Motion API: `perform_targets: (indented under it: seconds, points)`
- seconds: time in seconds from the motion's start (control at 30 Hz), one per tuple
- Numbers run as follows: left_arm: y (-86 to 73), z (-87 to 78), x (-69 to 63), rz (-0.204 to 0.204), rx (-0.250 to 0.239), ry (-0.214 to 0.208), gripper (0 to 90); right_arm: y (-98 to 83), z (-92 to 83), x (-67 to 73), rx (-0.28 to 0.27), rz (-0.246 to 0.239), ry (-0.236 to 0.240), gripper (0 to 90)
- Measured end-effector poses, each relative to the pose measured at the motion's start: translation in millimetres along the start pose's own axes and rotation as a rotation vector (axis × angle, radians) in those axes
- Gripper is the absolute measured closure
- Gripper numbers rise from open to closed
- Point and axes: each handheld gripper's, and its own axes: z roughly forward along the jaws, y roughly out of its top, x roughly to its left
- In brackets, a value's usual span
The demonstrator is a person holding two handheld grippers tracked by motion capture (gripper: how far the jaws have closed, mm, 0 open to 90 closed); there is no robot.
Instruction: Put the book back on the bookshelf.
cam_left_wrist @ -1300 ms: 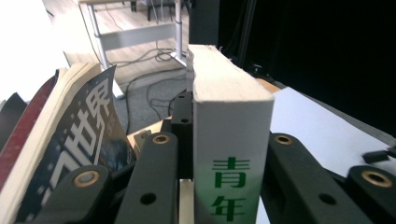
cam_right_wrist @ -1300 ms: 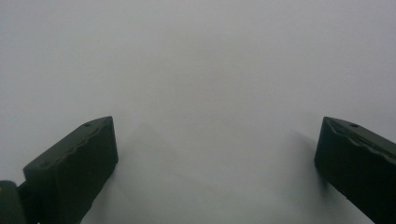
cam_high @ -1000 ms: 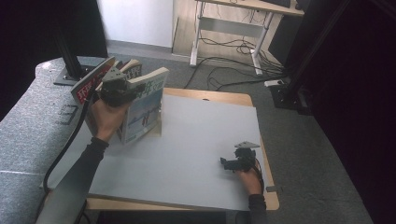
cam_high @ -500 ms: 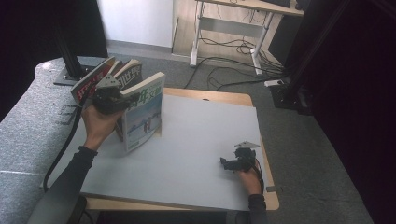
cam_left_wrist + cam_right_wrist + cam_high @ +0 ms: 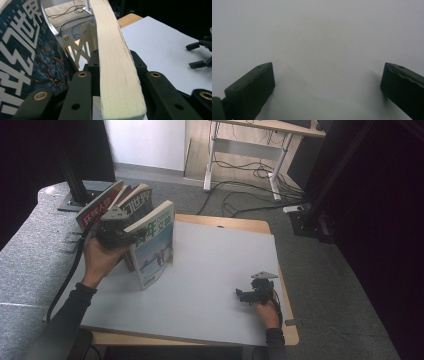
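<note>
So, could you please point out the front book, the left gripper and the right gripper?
Front book (image 5: pixel 156 249): high view, on its pale front cover.
Left gripper (image 5: pixel 131 238): high view, between its fingertips at the book's edge.
Right gripper (image 5: pixel 241 295): high view, between its fingertips above the mat.

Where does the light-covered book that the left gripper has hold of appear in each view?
High view: the light-covered book stands upright at the table's left side, nearest of the books there.
Left gripper view: its cream page edge runs up the middle of the picture, between the jaws of the left gripper.
Right gripper view: no book to place here.
Shared landmark: the grey table mat lies under everything in all three views.
</note>
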Motion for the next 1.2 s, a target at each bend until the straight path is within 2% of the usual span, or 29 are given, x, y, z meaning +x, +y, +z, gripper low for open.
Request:
perform_targets:
  seconds: [0.13, 0.33, 0.4, 0.5, 0.57, 0.77, 0.97, 1.2]
  points:
    - [-0.2, 5.1, -1.8, 0.0, 0.005, -0.024, 66.5, 0.0, 0.0, 0.1, 0.0, 0.001, 0.0, 0.0]
    - [0.3, 11.4, -2.6, -0.004, 0.007, -0.027, 67.5, 0.0, 0.0, 0.1, 0.0, 0.001, 0.0, 0.0]
    - [1.7, 12.6, -0.7, -0.022, 0.002, -0.051, 69.2, 0.0, 0.0, 0.1, 0.0, 0.001, 0.0, 0.0]
    - [3.4, 13.7, 0.7, -0.032, -0.007, -0.055, 71.0, 0.0, 0.1, 0.1, -0.001, 0.002, -0.001, 0.0]
    - [5.5, 15.4, 1.9, -0.038, -0.036, -0.037, 73.4, 0.0, 0.1, 0.2, -0.001, 0.003, -0.001, 0.0]
    - [8.5, 20.7, 4.9, -0.05, -0.059, -0.014, 73.8, 0.0, 0.1, 0.2, -0.001, 0.003, -0.001, 0.0]
    - [9.8, 26.0, 4.9, -0.062, -0.071, -0.014, 73.8, 0.0, 0.1, 0.2, -0.002, 0.003, -0.001, 0.0]
    - [14.8, 31.8, 4.3, -0.053, -0.072, 0.017, 73.8, 0.0, 0.1, 0.2, -0.002, 0.003, -0.001, 0.0]
